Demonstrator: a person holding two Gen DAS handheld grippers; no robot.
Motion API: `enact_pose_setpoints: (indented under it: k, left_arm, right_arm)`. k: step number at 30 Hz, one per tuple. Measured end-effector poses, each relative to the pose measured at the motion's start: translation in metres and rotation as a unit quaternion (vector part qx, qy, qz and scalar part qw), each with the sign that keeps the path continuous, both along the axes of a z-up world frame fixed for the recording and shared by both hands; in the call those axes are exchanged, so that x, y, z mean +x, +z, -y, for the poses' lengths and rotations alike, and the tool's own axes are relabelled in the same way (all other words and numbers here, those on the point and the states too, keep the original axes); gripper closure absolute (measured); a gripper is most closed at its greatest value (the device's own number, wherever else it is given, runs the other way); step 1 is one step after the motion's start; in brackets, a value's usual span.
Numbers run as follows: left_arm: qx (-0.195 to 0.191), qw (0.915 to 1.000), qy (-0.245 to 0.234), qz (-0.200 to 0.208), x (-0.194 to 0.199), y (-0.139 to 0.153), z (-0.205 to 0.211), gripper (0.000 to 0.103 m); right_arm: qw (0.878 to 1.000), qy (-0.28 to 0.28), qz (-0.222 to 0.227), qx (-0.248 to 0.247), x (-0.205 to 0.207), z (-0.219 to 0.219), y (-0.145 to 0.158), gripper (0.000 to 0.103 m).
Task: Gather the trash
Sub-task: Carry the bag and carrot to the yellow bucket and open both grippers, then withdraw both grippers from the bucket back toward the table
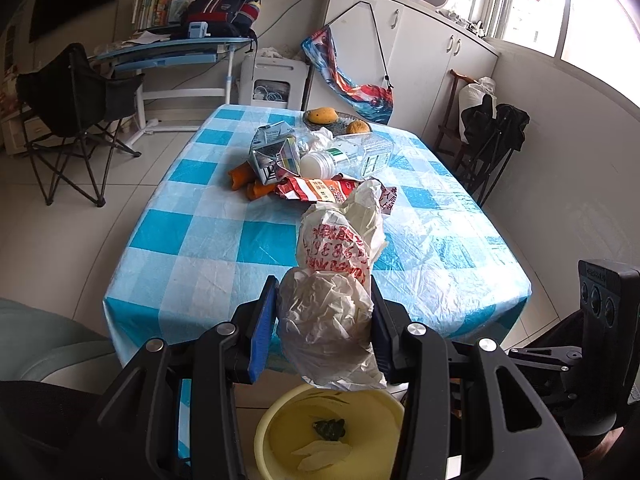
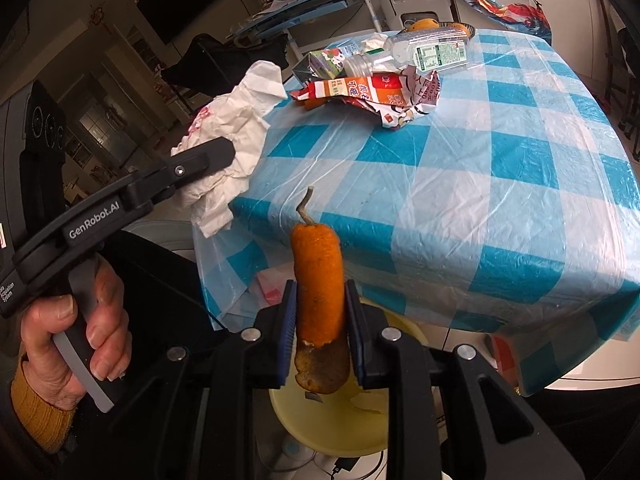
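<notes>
**Two grippers carried trash above a yellow basin**

The right gripper (image 2: 321, 334) was narrowed around an orange peel (image 2: 318, 280), its blue pads pressing both sides. The peel stood upright, a thin dry stem at its top and a browned end hanging below the jaws. It hung above a yellow basin (image 2: 336, 424) that sat on the floor just beside the near edge of the table (image 2: 500, 184).

The left gripper (image 1: 323, 320) was clamped on a crumpled white plastic bag (image 1: 332, 280) with red printing. The bag bulged up out of the jaws and sagged below them, above the same basin. A person's hand (image 2: 76, 336), with a mustard sleeve at the wrist, gripped that tool's handle.

The basin held little: a small dark green scrap (image 1: 329, 429) and some pale pieces (image 1: 324, 454) on its bottom.

More trash lay well away, near the middle of the blue checked tablecloth: a crushed drink carton (image 1: 274, 152), a clear plastic bottle (image 1: 352, 154) lying on its side, a torn red and orange wrapper (image 1: 316, 190), a crumpled tissue (image 1: 318, 138) and more orange peel (image 1: 242, 176). Beyond these sat a plate of fruit (image 1: 338, 120).

The step in hand appeared to be dropping off both items. The next move would likely call for releasing each while centred above the basin, since the light bag might catch on the rim.
</notes>
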State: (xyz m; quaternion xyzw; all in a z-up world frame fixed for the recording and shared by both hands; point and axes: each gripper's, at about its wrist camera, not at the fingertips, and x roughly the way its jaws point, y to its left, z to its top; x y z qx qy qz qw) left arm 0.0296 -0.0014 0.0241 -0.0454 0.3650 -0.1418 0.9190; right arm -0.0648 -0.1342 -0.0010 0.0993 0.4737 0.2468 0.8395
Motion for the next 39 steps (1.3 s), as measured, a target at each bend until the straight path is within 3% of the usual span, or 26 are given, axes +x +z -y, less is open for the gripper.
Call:
enact_pose_setpoints:
  k: [8, 15, 20, 26, 31, 39]
  left_arm:
    - [0.006, 0.9998, -0.015, -0.015, -0.018, -0.007, 0.007, 0.063]
    - [0.011, 0.9964, -0.056, -0.062, -0.036, -0.024, 0.021, 0.060]
    - [0.034, 0.9892, -0.099, -0.103, -0.044, -0.039, 0.037, 0.055]
    - [0.026, 0.9906, -0.083, -0.106, -0.041, -0.040, 0.032, 0.042]
    - [0.012, 0.9852, -0.109, -0.132, -0.037, -0.044, 0.033, 0.042]
    - [0.037, 0.9819, -0.124, -0.138, -0.041, -0.051, 0.044, 0.035]
  right_arm:
    - [0.999, -0.033, 0.012, 0.008, -0.004, 0.013, 0.005, 0.060]
    - [0.993, -0.102, 0.046, 0.034, -0.003, 0.043, 0.017, 0.044]
    - [0.987, -0.142, 0.051, 0.053, 0.000, 0.060, 0.018, 0.041]
    - [0.985, -0.154, 0.045, 0.056, 0.001, 0.064, 0.015, 0.037]
    - [0.986, -0.154, 0.042, 0.053, 0.002, 0.063, 0.014, 0.035]
    - [0.985, -0.162, 0.034, 0.058, 0.003, 0.068, 0.010, 0.034]
